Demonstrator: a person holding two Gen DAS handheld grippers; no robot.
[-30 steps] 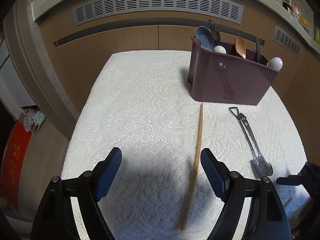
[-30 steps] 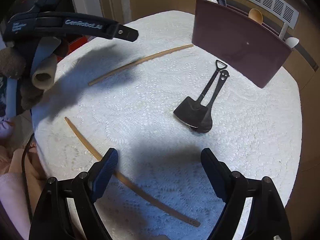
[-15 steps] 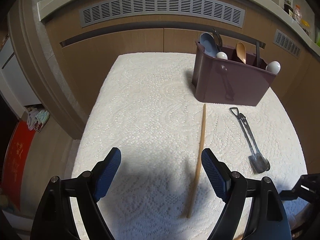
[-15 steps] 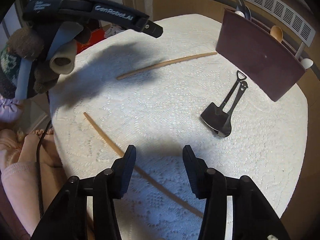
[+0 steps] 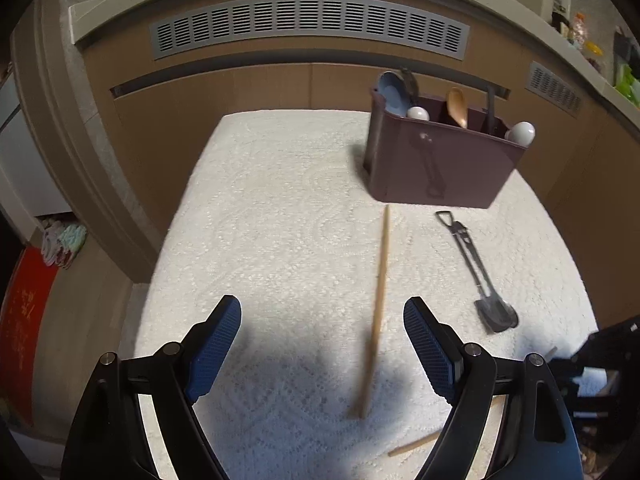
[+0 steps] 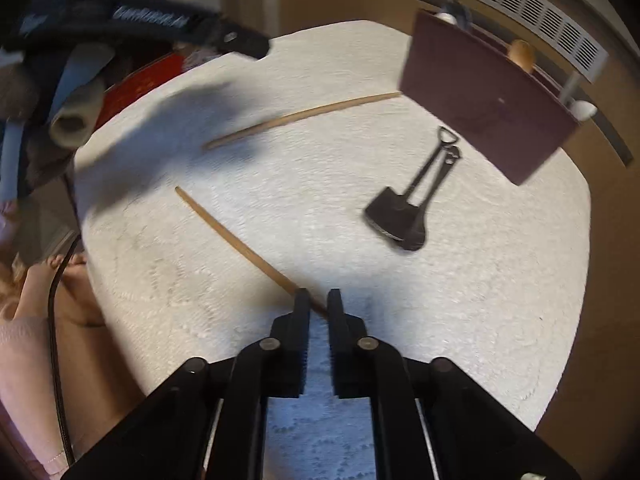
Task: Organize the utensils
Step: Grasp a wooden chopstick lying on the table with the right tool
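**Near chopstick clamped by the right jaws; second chopstick lies free**

At the left of the right wrist view, the left gripper (image 6: 224,36) is seen above the edge of the tabletop (image 6: 500,320), which is covered by a white, lace-patterned cloth. In its own view, the left gripper (image 5: 322,344) is held with its jaws wide apart and nothing is gripped; its blue ribbed pads (image 5: 216,344) are seen on either side of a shadowed patch of cloth.

Two thin, pale wooden chopsticks are laid on the cloth. The far chopstick (image 6: 300,118) is a long, slightly tapered stick, lying free and pointing towards the holder. The near chopstick (image 6: 236,236) is angled across the cloth, and its lower end is clamped between the jaws of the right gripper (image 6: 318,300), which have just been closing and now stand together on it.

Further right, a dark metal spoon and a small shovel-shaped utensil (image 6: 408,204) are seen lying together, overlapping, just in front of the holder. The utensil holder (image 6: 480,100), a dark maroon box, is stood at the far right of the tabletop; a wooden spoon (image 5: 457,106), a blue spoon (image 5: 394,88) and white-ended handles (image 5: 520,133) are held in it.
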